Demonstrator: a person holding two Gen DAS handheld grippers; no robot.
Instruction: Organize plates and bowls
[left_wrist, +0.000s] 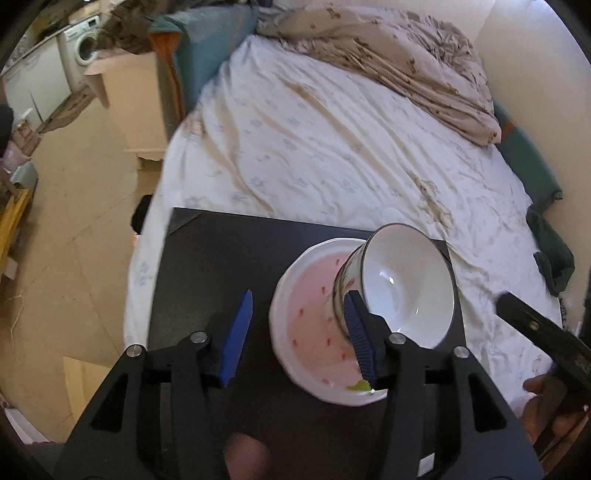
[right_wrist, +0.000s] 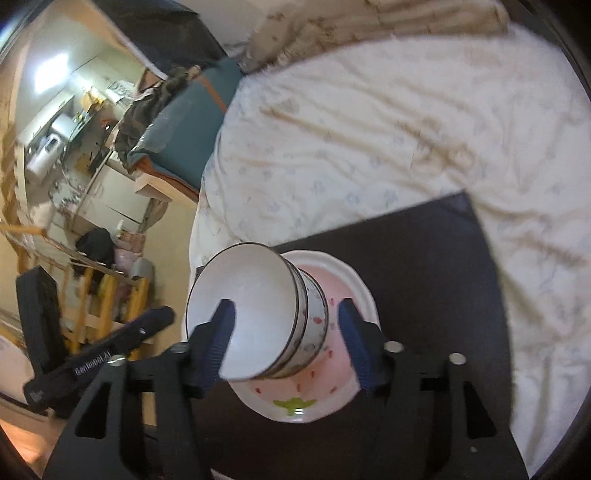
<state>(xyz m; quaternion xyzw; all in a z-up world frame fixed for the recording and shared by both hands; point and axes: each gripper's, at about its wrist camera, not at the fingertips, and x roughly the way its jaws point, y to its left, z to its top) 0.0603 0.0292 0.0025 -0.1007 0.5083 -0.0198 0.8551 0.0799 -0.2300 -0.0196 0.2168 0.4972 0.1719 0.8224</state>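
Two nested white bowls (right_wrist: 258, 310) with dark rims stand on a pink plate (right_wrist: 332, 384) with red marks, on a black board (right_wrist: 424, 266) on the bed. In the left wrist view the bowl stack (left_wrist: 402, 284) sits on the plate (left_wrist: 314, 332). My left gripper (left_wrist: 299, 336) is open; its right finger (left_wrist: 358, 332) lies against the bowl's outer side. My right gripper (right_wrist: 288, 339) is open around the bowls; its left finger (right_wrist: 218, 343) is inside the bowl, its right finger (right_wrist: 354, 343) apart from the outside.
The board (left_wrist: 221, 258) lies on a white patterned bed sheet (left_wrist: 332, 140) with a crumpled beige blanket (left_wrist: 388, 59) at the back. The floor, a cardboard box (left_wrist: 129, 92) and a washing machine (left_wrist: 83, 48) are to the left. The other gripper's body (left_wrist: 543, 339) is at the right.
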